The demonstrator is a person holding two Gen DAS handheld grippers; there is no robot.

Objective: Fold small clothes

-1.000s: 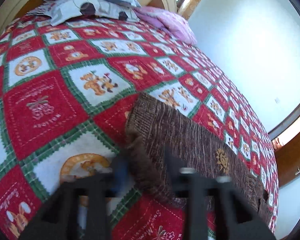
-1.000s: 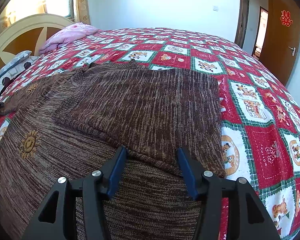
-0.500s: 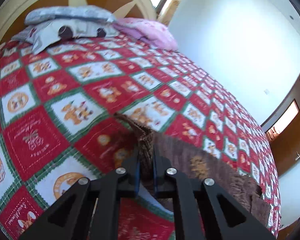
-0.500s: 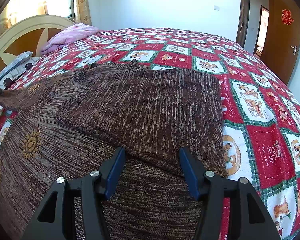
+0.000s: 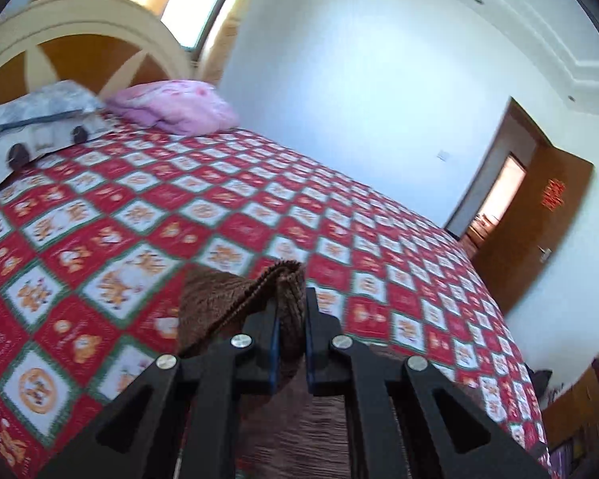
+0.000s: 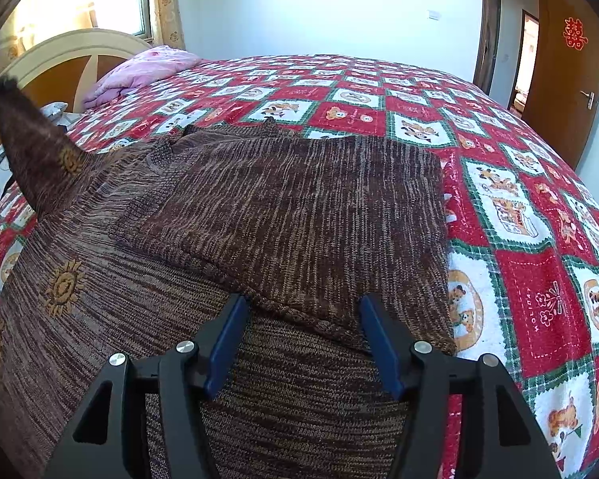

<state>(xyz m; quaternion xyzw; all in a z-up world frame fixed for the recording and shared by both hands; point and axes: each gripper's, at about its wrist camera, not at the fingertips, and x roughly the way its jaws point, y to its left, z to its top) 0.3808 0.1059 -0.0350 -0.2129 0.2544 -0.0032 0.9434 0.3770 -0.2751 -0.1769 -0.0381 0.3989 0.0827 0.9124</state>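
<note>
A brown knitted garment [image 6: 299,207] with orange sun motifs lies spread on the bed, one side folded over onto its middle. My left gripper [image 5: 291,299] is shut on a corner of the garment [image 5: 227,299] and holds it up off the bed. In the right wrist view that raised corner [image 6: 36,159] stands as a peak at the far left. My right gripper [image 6: 303,303] is open low over the near part of the garment. The folded layer's edge runs between its blue fingers [image 6: 227,335], and the pads do not press on it.
A red, white and green checked bedspread [image 6: 519,259] with bear pictures covers the bed. A pink pillow [image 5: 171,107] and a grey pillow [image 5: 32,119] lie by the curved headboard [image 5: 80,40]. A brown door [image 6: 567,80] stands open at the far right.
My left gripper closed on the garment's corner and rose with it, pulling the cloth into a peak. The right gripper stayed in place, its fingers a touch wider.
</note>
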